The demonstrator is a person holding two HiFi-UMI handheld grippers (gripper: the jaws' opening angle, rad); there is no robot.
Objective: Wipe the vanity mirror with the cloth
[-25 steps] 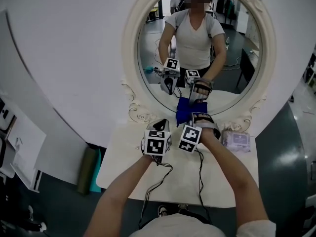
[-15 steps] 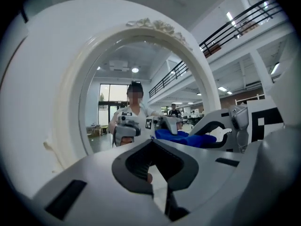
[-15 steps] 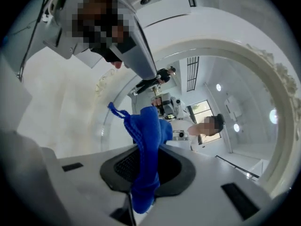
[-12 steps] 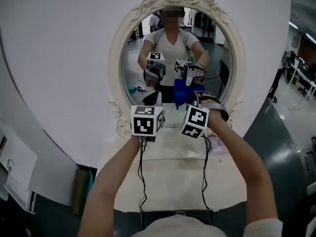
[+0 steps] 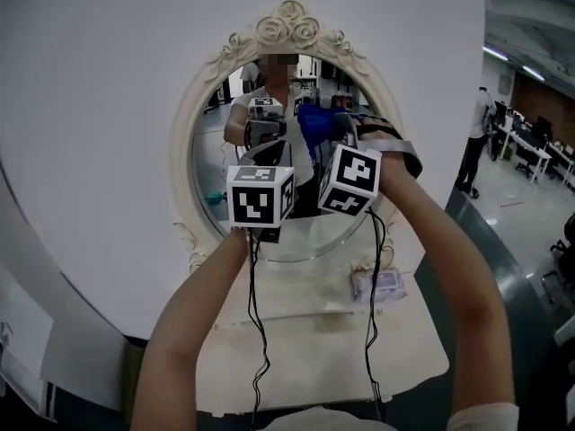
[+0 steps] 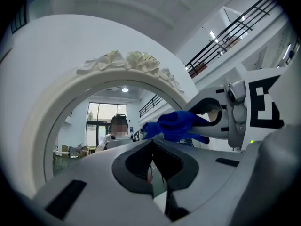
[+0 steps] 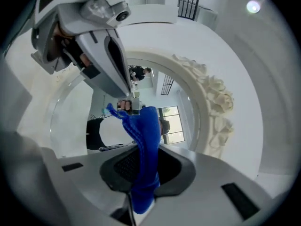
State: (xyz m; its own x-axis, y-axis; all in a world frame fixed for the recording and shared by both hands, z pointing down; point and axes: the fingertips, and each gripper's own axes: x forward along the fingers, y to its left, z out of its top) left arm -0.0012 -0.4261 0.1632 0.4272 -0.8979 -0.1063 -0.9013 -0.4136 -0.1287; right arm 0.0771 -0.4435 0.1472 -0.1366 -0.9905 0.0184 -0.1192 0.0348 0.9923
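Note:
The oval vanity mirror (image 5: 225,164) in its white ornate frame (image 5: 287,30) stands upright in front of me. My right gripper (image 5: 338,131) is shut on the blue cloth (image 5: 316,118), which it holds against the upper part of the glass. In the right gripper view the cloth (image 7: 146,138) hangs pinched between the jaws, with the frame's roses (image 7: 214,95) to the right. My left gripper (image 5: 266,149) is held up just left of it, shut and holding nothing. The left gripper view shows the cloth (image 6: 176,125) just ahead and the right gripper (image 6: 235,117) beside it.
The mirror stands on a white table (image 5: 305,357) against a white wall. A small plastic packet (image 5: 381,285) lies on the table at the mirror's lower right. Two cables (image 5: 256,330) hang from the grippers. A person (image 5: 473,146) stands far off to the right.
Both grippers have risen from the mirror's lower edge to its upper half, carrying the cloth up the glass. The head view has tilted up with them.

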